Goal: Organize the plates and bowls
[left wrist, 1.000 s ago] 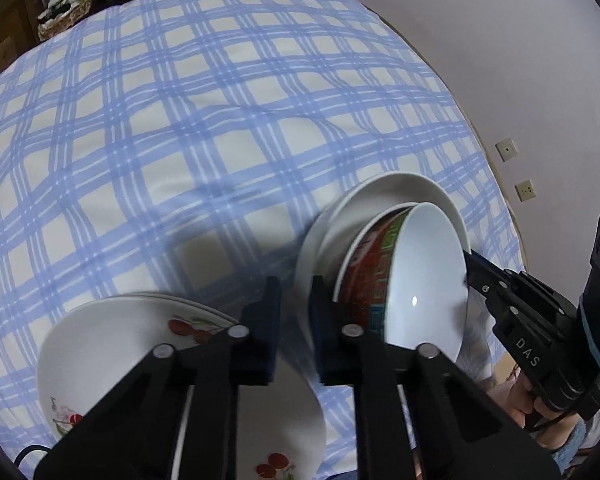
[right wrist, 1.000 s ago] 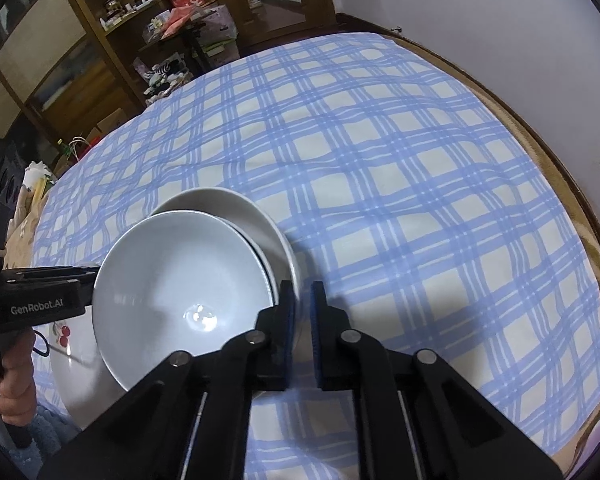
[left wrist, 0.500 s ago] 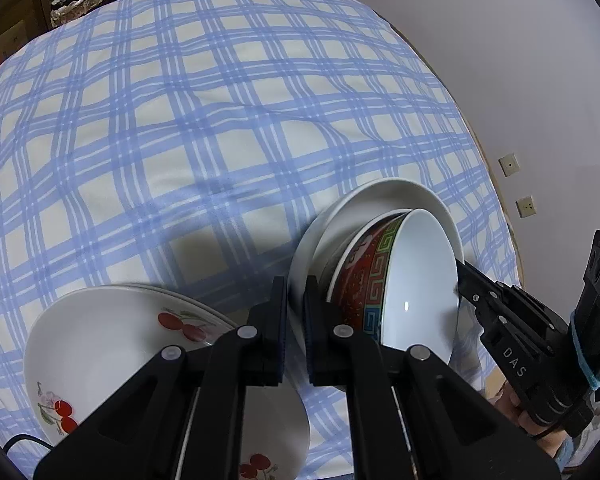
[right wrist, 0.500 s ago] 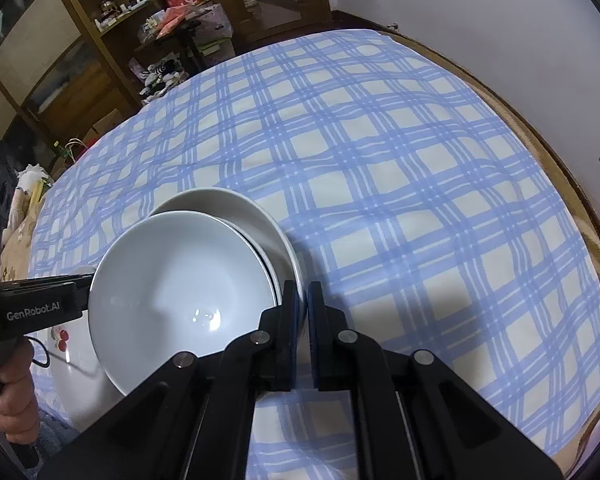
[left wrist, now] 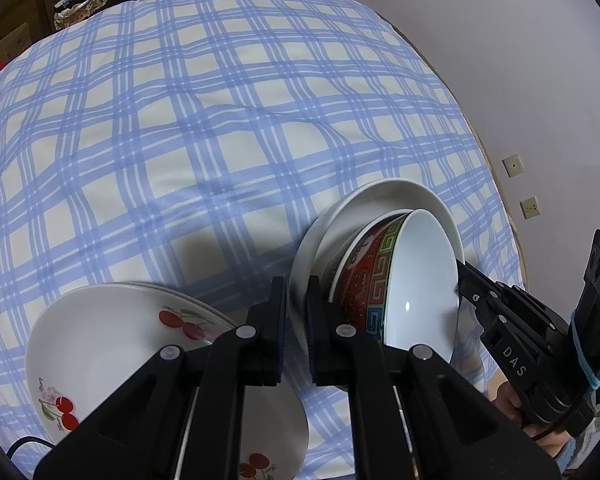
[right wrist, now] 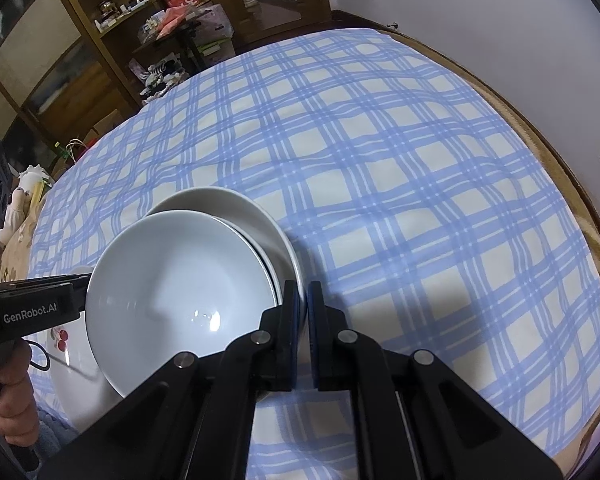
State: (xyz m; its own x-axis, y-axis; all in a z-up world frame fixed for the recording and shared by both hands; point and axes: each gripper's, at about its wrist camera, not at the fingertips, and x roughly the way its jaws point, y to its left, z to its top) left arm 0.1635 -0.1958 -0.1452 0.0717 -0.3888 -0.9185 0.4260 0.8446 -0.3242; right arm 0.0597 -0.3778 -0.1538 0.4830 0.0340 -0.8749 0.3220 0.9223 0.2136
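A stack of bowls is held between both grippers above the checked tablecloth. Its outer white bowl point(left wrist: 384, 200) cradles a red patterned bowl point(left wrist: 364, 276) with a white inside point(right wrist: 172, 280). My left gripper point(left wrist: 296, 312) is shut on the white bowl's rim on the left side. My right gripper point(right wrist: 303, 312) is shut on the stack's rim point(right wrist: 288, 256) on the opposite side and also shows in the left wrist view point(left wrist: 460, 280). White cherry-printed plates point(left wrist: 112, 340) lie stacked on the cloth below left.
The blue checked tablecloth point(left wrist: 204, 120) covers a round table whose wooden edge point(right wrist: 560, 160) runs along the right by a white wall. Wooden shelves with clutter point(right wrist: 112, 32) stand beyond the table's far side.
The left gripper's fingers have closed from a wider gap onto the white bowl's rim. The bowl stack has shifted slightly with both grippers.
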